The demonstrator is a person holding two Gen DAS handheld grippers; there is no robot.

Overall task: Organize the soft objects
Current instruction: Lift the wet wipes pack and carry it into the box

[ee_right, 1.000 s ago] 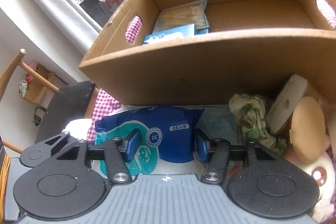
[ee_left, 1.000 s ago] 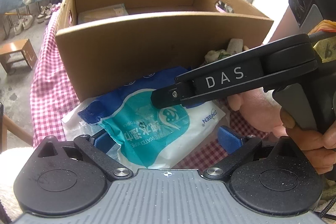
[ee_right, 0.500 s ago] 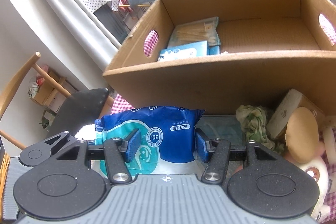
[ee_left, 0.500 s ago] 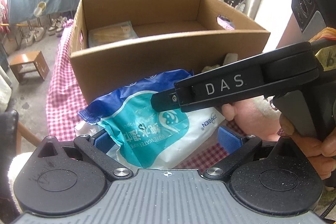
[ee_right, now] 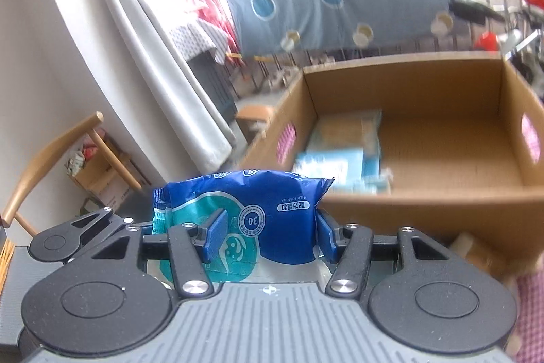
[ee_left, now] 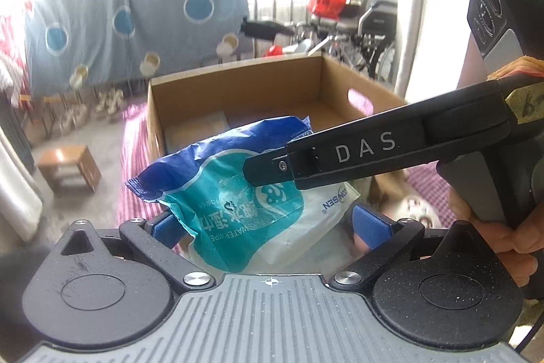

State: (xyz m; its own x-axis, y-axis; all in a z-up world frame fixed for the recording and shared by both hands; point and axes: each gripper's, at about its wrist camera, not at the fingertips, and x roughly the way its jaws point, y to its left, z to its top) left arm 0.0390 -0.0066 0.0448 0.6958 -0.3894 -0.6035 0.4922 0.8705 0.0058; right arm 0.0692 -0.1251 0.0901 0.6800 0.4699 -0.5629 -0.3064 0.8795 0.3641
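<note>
A blue and teal wet-wipes pack (ee_right: pixel 272 220) hangs in the air in front of the open cardboard box (ee_right: pixel 425 203). My right gripper (ee_right: pixel 268 233) is shut on it, with a blue pad pressed into each side. In the left wrist view the same pack (ee_left: pixel 231 193) lies between the wide-set pads of my left gripper (ee_left: pixel 268 227). The left pad touches its crumpled corner, while a narrow gap shows at the right pad. The right gripper's black finger (ee_left: pixel 374 155) crosses over the top of the pack from the right.
Flat packets (ee_right: pixel 343 142) lie at the left end inside the box. A red-checked cloth (ee_left: pixel 136 165) covers the table. A plush toy (ee_left: pixel 414 206) sits low at the right. A wooden chair (ee_right: pixel 51 159), a curtain and a small stool (ee_left: pixel 68 169) stand to the left.
Both grippers have risen with the pack, from the tablecloth up to about the level of the box's rim. The view has tipped upward, so more of the box's inside and the room shows.
</note>
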